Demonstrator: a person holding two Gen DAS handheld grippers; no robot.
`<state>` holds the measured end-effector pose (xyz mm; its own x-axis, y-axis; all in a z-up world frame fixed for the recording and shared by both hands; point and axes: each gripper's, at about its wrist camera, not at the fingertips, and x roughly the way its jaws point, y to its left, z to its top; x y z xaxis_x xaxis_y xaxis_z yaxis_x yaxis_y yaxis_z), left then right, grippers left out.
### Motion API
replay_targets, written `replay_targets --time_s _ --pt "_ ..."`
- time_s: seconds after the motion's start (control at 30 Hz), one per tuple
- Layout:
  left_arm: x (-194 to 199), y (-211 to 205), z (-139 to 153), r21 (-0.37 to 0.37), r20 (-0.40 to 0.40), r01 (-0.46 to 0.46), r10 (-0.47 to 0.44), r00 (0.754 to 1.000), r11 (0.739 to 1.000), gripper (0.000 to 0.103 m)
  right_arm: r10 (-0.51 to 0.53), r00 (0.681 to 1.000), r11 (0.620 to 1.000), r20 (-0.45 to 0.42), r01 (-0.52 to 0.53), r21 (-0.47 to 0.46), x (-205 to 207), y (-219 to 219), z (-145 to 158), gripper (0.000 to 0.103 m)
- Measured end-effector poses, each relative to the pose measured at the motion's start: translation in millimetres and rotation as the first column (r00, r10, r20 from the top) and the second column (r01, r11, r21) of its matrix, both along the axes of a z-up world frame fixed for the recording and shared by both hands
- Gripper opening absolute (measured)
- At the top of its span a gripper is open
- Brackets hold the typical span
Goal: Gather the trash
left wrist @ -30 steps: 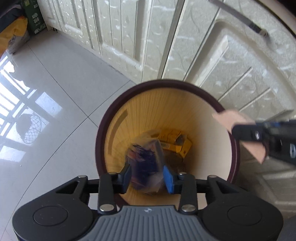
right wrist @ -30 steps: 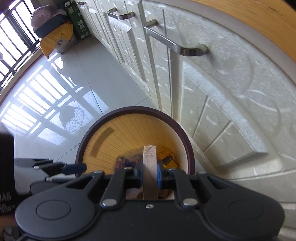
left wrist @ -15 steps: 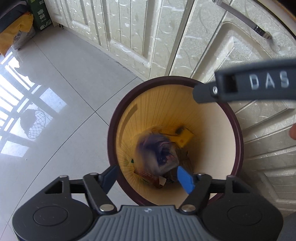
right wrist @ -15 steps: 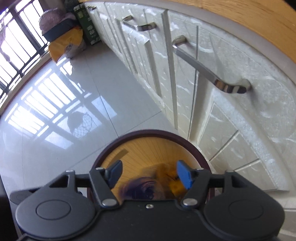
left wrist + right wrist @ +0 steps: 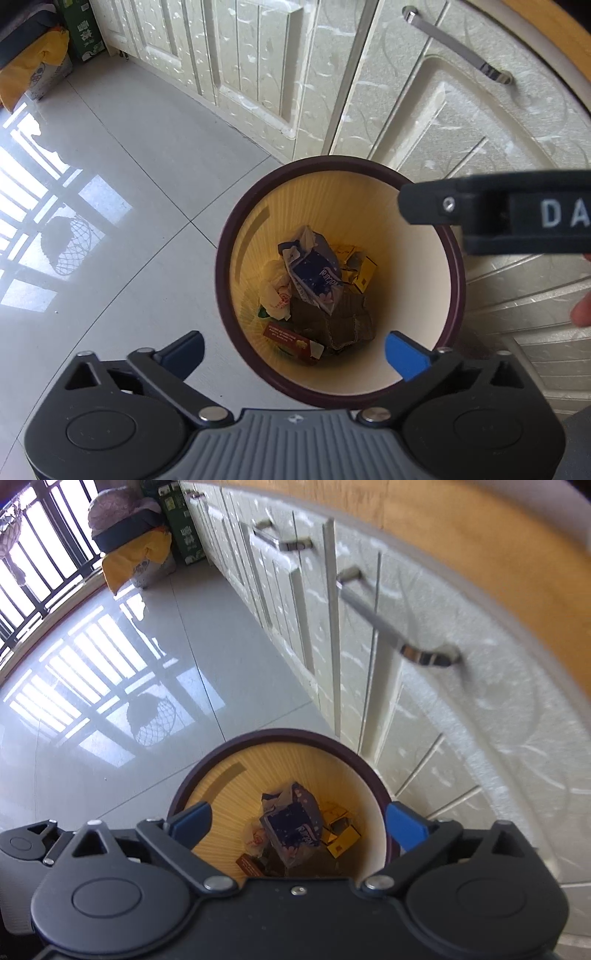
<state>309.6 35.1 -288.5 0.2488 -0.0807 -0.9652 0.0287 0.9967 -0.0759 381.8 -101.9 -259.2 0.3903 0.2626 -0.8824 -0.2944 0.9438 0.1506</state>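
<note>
With both grippers over the trash bin (image 5: 338,166), I see nothing between either pair of blue pads. The left gripper (image 5: 295,349) has its jaws spread wide, just been opening, and they frame the bin's near rim from above w/o touching it. Same for the right gripper (image 5: 297,821): jaws wide, just been opening, empty.

The bin is round, dark maroon rim, pale yellow ribbed inside, and stands on the grey tiled floor (image 5: 129,184) just beside the cream cabinet doors (image 5: 461,110).

All the trash I can make out lies at the bottom of the bin. On top is a crumpled blue-and-white wrapper (image 5: 314,273) w/ white lettering. Left of it in the left wrist view is a white plastic bag (image 5: 275,295) w/ red print. Under the wrapper is a brown corrugated cardboard piece (image 5: 343,317), and a yellow box (image 5: 364,275) sits to the right, toward the cabinet side. A red packet (image 5: 288,338) lies at the near edge of the pile.

In the left wrist view a black bar of the right gripper crosses over the bin's right rim, and a fingertip (image 5: 581,308) shows at the frame's right edge.
</note>
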Motion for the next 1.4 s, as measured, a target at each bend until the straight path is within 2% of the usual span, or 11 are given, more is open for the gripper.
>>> replay_targets --time_s 0.3,0.53,0.67,1.0,1.2,1.4 --pt "-24.4 3.0 41.2 0.026 0.039 0.003 -0.004 0.999 1.000 0.103 0.012 0.998 1.000 0.062 -0.010 -0.020 -20.8 -3.4 43.8 0.103" --pt "-45.3 2.0 96.0 0.101 0.127 0.008 -0.021 0.992 0.995 0.103 0.007 0.992 1.000 0.129 -0.004 -0.026 -47.0 -13.7 91.1 0.103" --pt "-61.5 2.9 129.8 0.078 0.182 0.004 -0.018 0.983 0.997 0.103 -0.012 0.986 1.000 0.168 0.015 -0.018 -67.5 -26.7 124.4 0.103" --pt "-107.7 7.4 211.0 0.051 0.321 -0.054 0.035 0.946 0.997 0.103 -0.073 0.955 0.997 0.287 0.079 -0.007 -119.8 -57.1 204.4 0.103" --pt "-134.5 13.7 252.1 0.038 0.393 -0.100 0.077 0.916 0.994 0.103 -0.104 0.938 0.992 0.330 0.122 -0.033 -155.2 -72.6 231.5 0.103" --pt "-162.2 15.7 280.6 0.005 0.441 -0.122 0.108 0.891 0.993 0.103 -0.107 0.926 0.989 0.361 0.135 -0.055 -193.1 -85.4 253.3 0.103"
